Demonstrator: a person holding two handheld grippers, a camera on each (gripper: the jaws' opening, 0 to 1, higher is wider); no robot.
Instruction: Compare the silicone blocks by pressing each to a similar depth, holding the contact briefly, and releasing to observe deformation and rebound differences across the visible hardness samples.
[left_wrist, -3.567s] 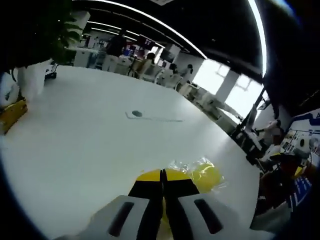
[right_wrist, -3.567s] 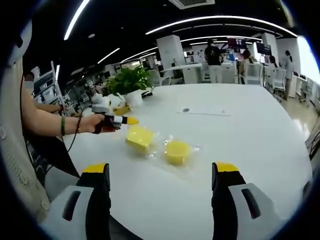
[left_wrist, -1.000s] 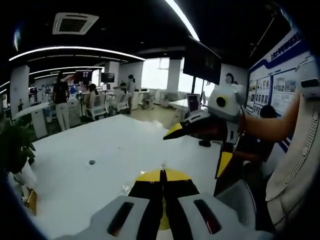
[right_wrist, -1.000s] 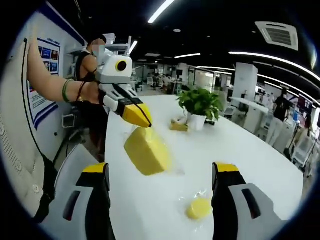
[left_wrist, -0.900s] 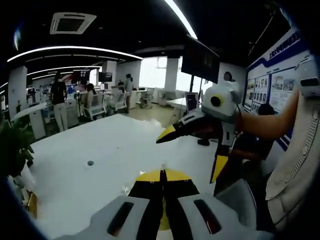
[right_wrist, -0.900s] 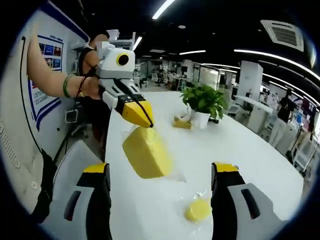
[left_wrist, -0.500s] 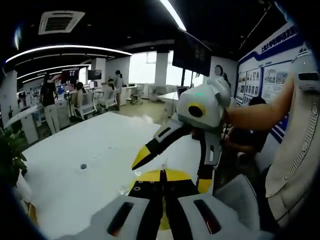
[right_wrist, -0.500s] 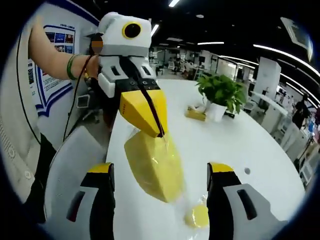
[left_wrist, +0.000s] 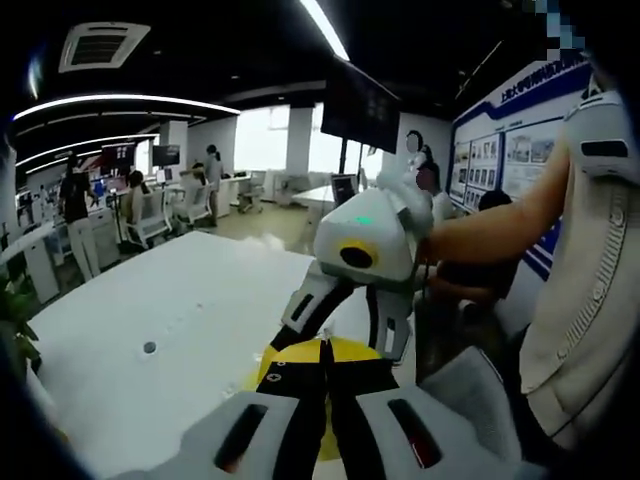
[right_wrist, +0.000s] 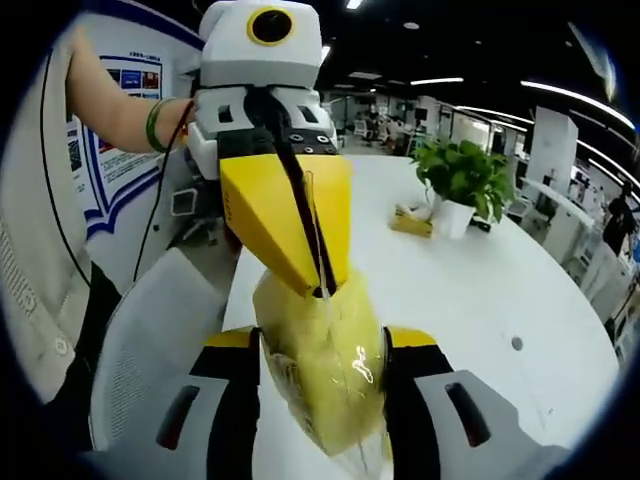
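While the left claw (right_wrist: 320, 285) pinches the top edge of a clear plastic bag between its shut yellow tips, a yellow silicone block (right_wrist: 325, 375) hangs inside that bag, lifted above the white desk (right_wrist: 470, 290). Seen in the right gripper view, the block is a pale, matte yellow slab with rounded corners, and the glossy wrap around it shows creases and small highlights. The right claw (right_wrist: 322, 345) sits on either side of the wrapped block, its two jaws closed in against the block's flanks. Farther back on the desk stand a potted plant (right_wrist: 462, 180) and a small yellow item (right_wrist: 411, 222) beside it. From the left gripper view, the left claw's (left_wrist: 322, 345) black-and-yellow tips meet with no gap, and the right claw's white body (left_wrist: 365, 245) reaches in just above them, held by a person's bare forearm (left_wrist: 490, 225).
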